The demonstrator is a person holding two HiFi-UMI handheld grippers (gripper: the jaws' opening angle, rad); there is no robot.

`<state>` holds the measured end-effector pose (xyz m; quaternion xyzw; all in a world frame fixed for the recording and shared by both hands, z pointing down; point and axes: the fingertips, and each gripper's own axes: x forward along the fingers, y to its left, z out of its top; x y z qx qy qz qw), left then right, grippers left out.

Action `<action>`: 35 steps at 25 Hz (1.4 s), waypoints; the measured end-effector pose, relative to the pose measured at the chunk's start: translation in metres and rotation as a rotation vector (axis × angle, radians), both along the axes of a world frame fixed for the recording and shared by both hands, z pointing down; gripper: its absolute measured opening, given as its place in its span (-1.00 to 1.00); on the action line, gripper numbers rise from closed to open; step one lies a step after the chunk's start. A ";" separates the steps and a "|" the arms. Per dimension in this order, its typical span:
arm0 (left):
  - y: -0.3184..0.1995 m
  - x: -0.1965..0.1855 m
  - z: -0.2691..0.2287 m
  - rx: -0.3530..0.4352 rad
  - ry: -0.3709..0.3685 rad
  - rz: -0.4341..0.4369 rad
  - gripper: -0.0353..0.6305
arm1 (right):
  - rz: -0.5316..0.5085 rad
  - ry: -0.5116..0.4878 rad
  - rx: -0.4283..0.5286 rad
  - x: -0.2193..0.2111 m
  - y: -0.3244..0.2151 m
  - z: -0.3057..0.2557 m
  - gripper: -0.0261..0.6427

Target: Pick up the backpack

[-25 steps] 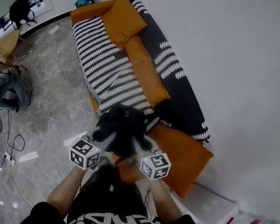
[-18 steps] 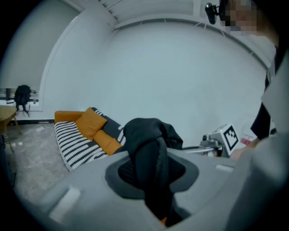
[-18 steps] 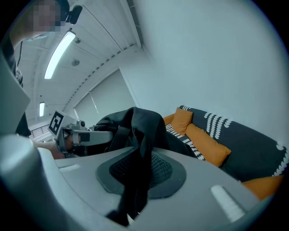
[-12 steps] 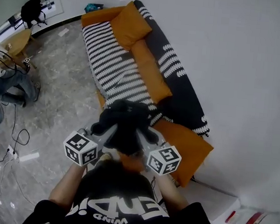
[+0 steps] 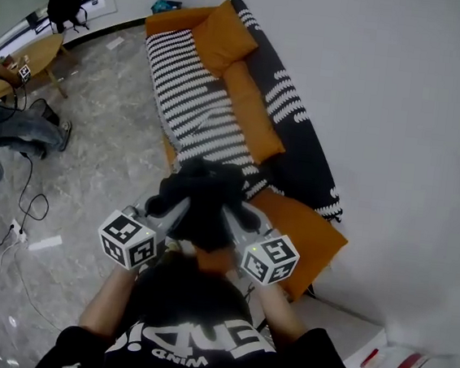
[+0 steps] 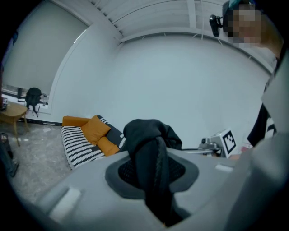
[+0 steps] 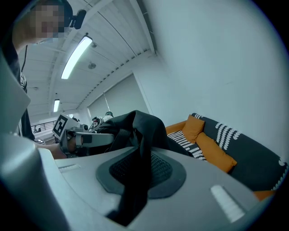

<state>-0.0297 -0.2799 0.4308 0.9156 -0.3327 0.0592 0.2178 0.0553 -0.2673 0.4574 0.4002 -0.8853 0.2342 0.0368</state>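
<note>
**Limp black bag held up by two narrow strap grips**

The black fabric backpack (image 5: 202,199) hangs bunched between the two grippers in front of the person's chest. It is over the near end of the orange sofa with the black-and-white striped cover (image 5: 190,110).

The left gripper (image 6: 156,189) has its jaws drawn narrow onto a black webbing strap (image 6: 151,155) that runs down between the ribbed pads. The right gripper (image 7: 135,180) is pinched just as narrowly on a dark band of fabric (image 7: 140,149) from the same bag.

The bag seems clear of the seat, though from above its dark mass gives little sense of height.

It looks soft and shapeless, slumping into folds instead of holding a form, so it is likely to sag and swing from whatever point carries it. How much is inside cannot be read.

Thin webbing may creep through the pads under load. The safer hold is probably close to where a strap is stitched into the body, or on a top handle, with both grips kept level.
</note>
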 end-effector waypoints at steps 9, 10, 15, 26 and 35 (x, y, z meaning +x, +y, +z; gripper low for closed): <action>0.029 -0.023 0.003 -0.007 -0.010 -0.065 -0.63 | -0.093 -0.012 0.016 -0.023 0.027 0.002 -0.77; 0.035 -0.027 0.004 -0.009 -0.008 -0.069 -0.63 | -0.098 -0.011 0.016 -0.027 0.032 0.003 -0.77; 0.069 -0.053 0.001 0.004 0.001 -0.071 -0.63 | -0.100 -0.018 0.026 -0.051 0.066 0.000 -0.77; 0.187 -0.092 -0.019 0.032 0.000 -0.034 -0.63 | -0.066 -0.048 0.019 -0.092 0.178 -0.018 -0.77; 0.262 -0.084 -0.036 -0.007 -0.001 -0.043 -0.63 | -0.132 -0.042 0.012 -0.084 0.254 -0.037 -0.76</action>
